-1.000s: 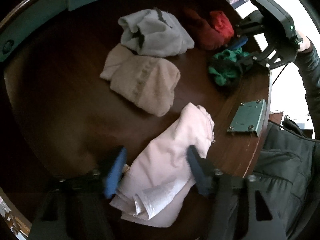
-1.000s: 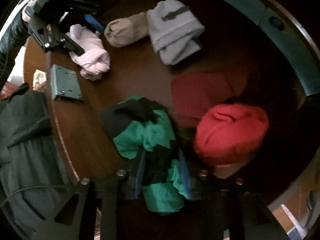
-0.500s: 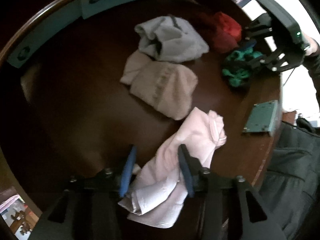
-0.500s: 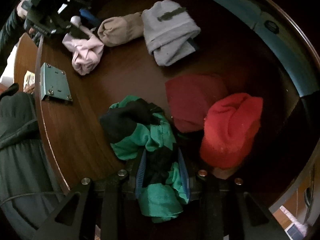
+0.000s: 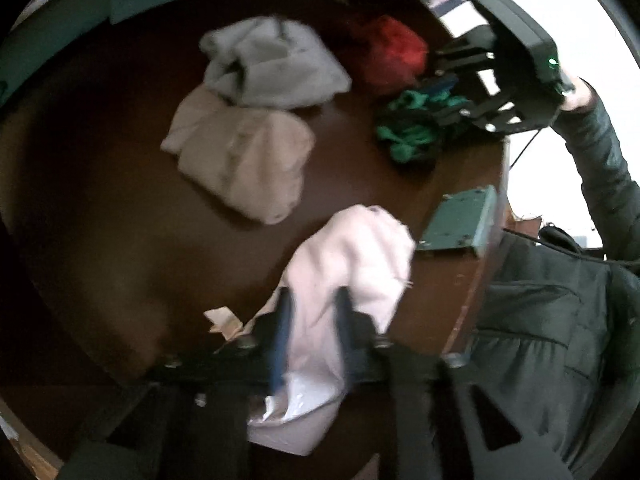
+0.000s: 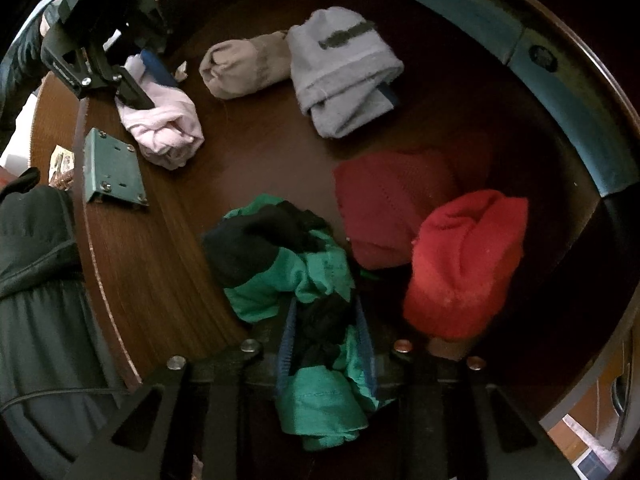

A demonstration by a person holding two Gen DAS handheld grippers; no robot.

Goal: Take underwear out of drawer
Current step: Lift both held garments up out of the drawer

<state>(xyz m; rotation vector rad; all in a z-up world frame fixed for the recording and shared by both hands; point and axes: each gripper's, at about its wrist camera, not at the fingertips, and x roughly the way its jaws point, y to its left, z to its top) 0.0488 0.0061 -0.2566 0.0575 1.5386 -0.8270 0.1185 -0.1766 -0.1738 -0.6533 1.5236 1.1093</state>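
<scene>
The pale pink underwear [image 5: 360, 248] is bunched up near the front edge of the brown wooden drawer [image 6: 256, 152]. My left gripper [image 5: 314, 300] is shut on it, and the cloth hangs out behind the pads. In the right wrist view the same left gripper [image 6: 150, 84] comes down on that pink underwear [image 6: 168, 132] at the upper left. The jaws of my right gripper [image 6: 326, 308] are closing on the green and black underwear [image 6: 280, 272], and the blue pads squeeze the cloth. The left wrist view shows the right gripper [image 5: 444, 92] over the green underwear [image 5: 408, 132].
A grey folded piece [image 6: 344, 76], a beige one [image 6: 244, 66], a dark red one [image 6: 392, 200] and a bright red one [image 6: 464, 264] lie in the drawer. A green metal bracket [image 6: 112, 168] sits on the front edge. A person's dark jacket [image 5: 560, 340] is close behind it.
The left jaws have closed on the pink underwear and gathered it; a paper scrap shows beside it. The right jaws have narrowed on the green and black underwear.
</scene>
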